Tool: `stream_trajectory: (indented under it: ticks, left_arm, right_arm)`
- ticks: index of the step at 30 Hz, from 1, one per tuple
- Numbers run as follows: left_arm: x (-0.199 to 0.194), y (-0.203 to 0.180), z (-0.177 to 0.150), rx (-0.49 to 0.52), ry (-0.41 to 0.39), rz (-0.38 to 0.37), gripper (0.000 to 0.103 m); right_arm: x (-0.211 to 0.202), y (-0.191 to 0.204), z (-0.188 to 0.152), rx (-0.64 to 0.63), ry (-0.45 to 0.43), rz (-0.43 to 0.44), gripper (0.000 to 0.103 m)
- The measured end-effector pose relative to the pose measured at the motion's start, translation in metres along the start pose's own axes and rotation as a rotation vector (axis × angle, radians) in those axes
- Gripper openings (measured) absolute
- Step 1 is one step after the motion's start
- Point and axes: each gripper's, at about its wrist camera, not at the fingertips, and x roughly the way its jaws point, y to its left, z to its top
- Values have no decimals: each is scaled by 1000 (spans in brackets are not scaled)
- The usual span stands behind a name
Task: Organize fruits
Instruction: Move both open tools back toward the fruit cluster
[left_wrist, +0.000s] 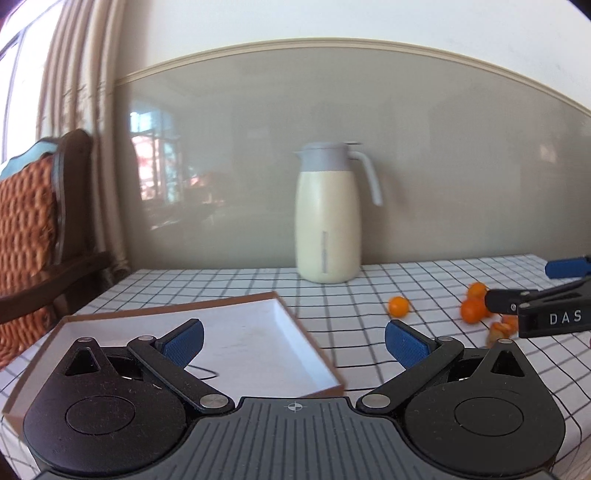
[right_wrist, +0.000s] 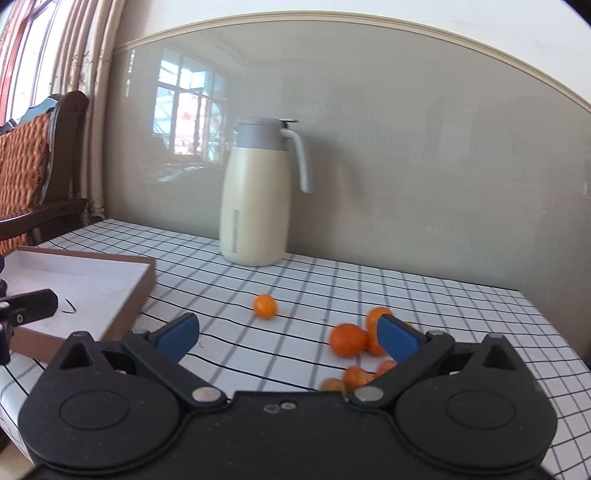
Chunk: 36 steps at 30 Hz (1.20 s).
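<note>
Several small oranges lie on the checked tablecloth: a lone orange (right_wrist: 265, 306) (left_wrist: 398, 306) apart to the left, and an orange cluster (right_wrist: 351, 339) (left_wrist: 474, 308) further right. A shallow brown tray (left_wrist: 258, 332) (right_wrist: 96, 288) with a white inside sits at the left. My left gripper (left_wrist: 293, 343) is open above the tray's right edge, holding nothing. My right gripper (right_wrist: 288, 336) is open, low over the cloth between the lone orange and the cluster; its right fingertip (right_wrist: 397, 338) hides part of the cluster. The right gripper's fingers (left_wrist: 532, 299) enter the left wrist view from the right.
A cream jug (left_wrist: 327, 214) (right_wrist: 255, 195) with a grey lid and handle stands at the back by the wall. A dark wooden chair (left_wrist: 44, 221) with an orange woven back stands at the left beside curtains. The table edge (right_wrist: 554, 325) falls off at the right.
</note>
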Motion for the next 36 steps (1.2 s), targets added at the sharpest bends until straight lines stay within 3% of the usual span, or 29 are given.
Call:
stream_trajectory:
  ticks: [11,22,31,36]
  left_arm:
    - [10,-57,2,16,36,-110,103]
    - [23,-92,0,-4,74,-147,103]
    - [43,-145,-4,81,75,-243,103]
    - [55,-166,-5,112,80,-260,103]
  right_arm:
    - [-14,-48,-15,45,12,-77,97]
    - [-24,-95,-36,105,54,-148,97]
    - [-15,-123,-48,162,88,-164,97]
    - [-2,-135,-51,186,100,-180,97]
